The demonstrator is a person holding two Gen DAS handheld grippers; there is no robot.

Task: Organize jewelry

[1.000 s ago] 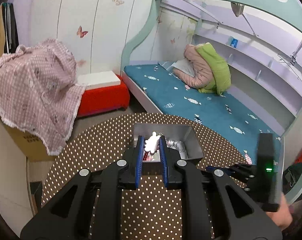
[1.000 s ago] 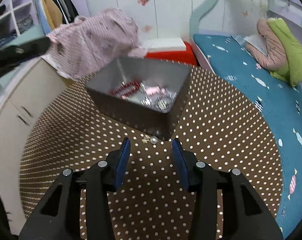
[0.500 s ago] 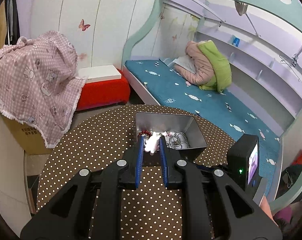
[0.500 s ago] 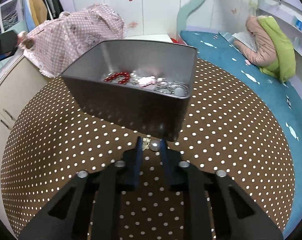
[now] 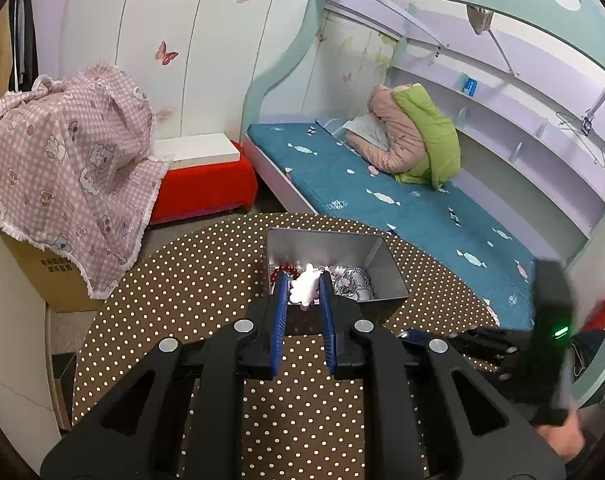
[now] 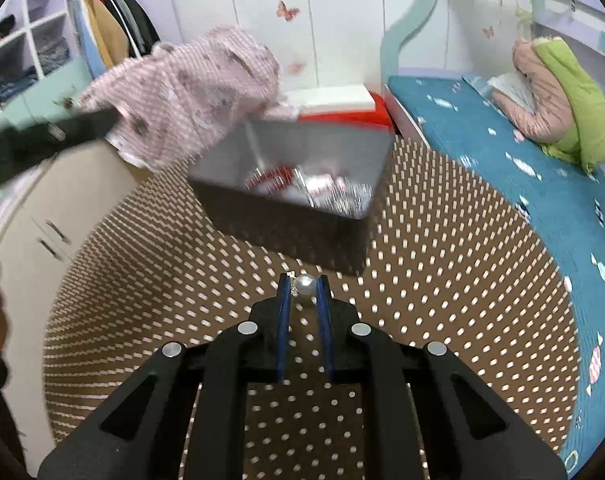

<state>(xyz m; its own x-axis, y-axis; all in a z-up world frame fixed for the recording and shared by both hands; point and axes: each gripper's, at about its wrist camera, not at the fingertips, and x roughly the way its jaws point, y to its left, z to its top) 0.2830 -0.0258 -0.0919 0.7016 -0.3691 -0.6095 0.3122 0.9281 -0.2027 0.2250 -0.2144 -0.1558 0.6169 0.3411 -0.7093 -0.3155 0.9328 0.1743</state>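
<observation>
A grey metal tin (image 5: 382, 266) stands on the round brown polka-dot table (image 5: 174, 292); it holds red beads (image 5: 280, 271) and silvery jewelry (image 5: 354, 282). My left gripper (image 5: 304, 286) is shut on a white fluffy hair piece (image 5: 305, 287), held just in front of the tin's near wall. My right gripper (image 6: 303, 286) is shut on a pearl earring (image 6: 305, 285), a little above the table in front of the tin (image 6: 286, 224). The right view is motion-blurred.
A bed with a teal mattress (image 5: 382, 200) lies right of the table. A pink checked cloth (image 5: 62, 168) covers a box at left; a red stool (image 5: 206, 188) stands behind. The right hand-held unit (image 5: 550, 344) shows in the left view.
My right gripper closed on the pearl earring and lifted it off the table, pulling back from the tin. My left gripper kept hold of the white piece near the tin.
</observation>
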